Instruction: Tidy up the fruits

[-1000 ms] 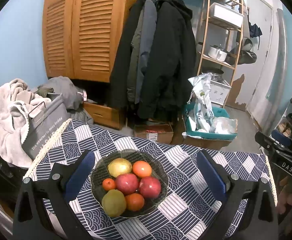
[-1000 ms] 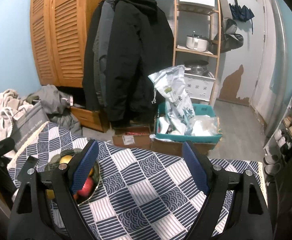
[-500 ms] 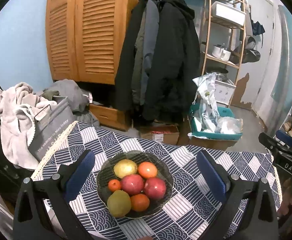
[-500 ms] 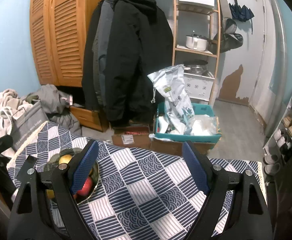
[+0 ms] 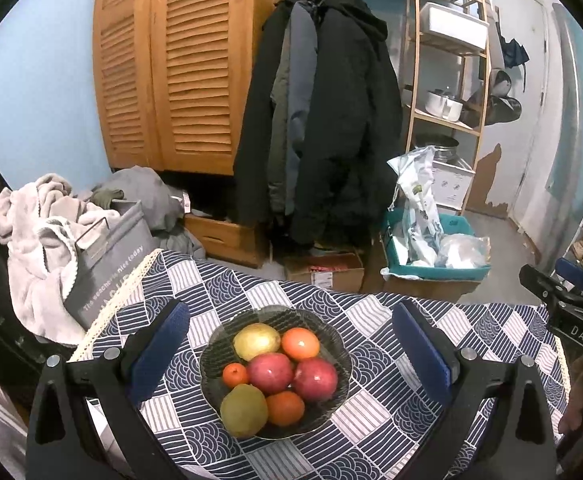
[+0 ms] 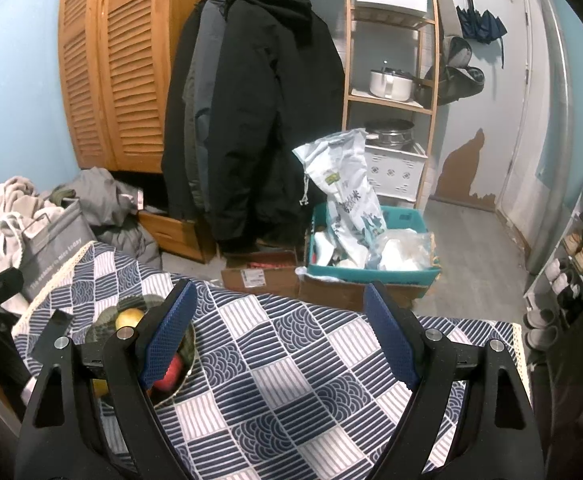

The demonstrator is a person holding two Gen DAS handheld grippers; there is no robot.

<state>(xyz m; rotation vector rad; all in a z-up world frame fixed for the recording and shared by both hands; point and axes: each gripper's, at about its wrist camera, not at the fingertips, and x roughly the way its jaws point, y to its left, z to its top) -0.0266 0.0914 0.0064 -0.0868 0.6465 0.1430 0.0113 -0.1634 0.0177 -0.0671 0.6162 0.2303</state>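
Observation:
A dark glass bowl (image 5: 331,340) sits on the blue-and-white patterned tablecloth (image 5: 371,420). It holds two red apples (image 5: 271,372), yellow-green pears (image 5: 257,340), and oranges (image 5: 300,343), with a small orange (image 5: 235,374) at the left. My left gripper (image 5: 291,352) is open and empty, its jaws on either side of the bowl, above it. My right gripper (image 6: 279,332) is open and empty over bare cloth right of the bowl (image 6: 189,354), which its left finger partly hides.
A grey basket with laundry (image 5: 107,256) stands off the table's left edge. Behind the table are coats (image 5: 323,128), a cardboard box (image 5: 323,272), a teal bin with bags (image 5: 431,252) and a wooden shelf (image 5: 443,80). The right gripper's body shows at the left wrist view's right edge (image 5: 563,308).
The left gripper has pulled back slightly and tilted, so the bowl sits a little more centred between its jaws. The right gripper has barely moved.

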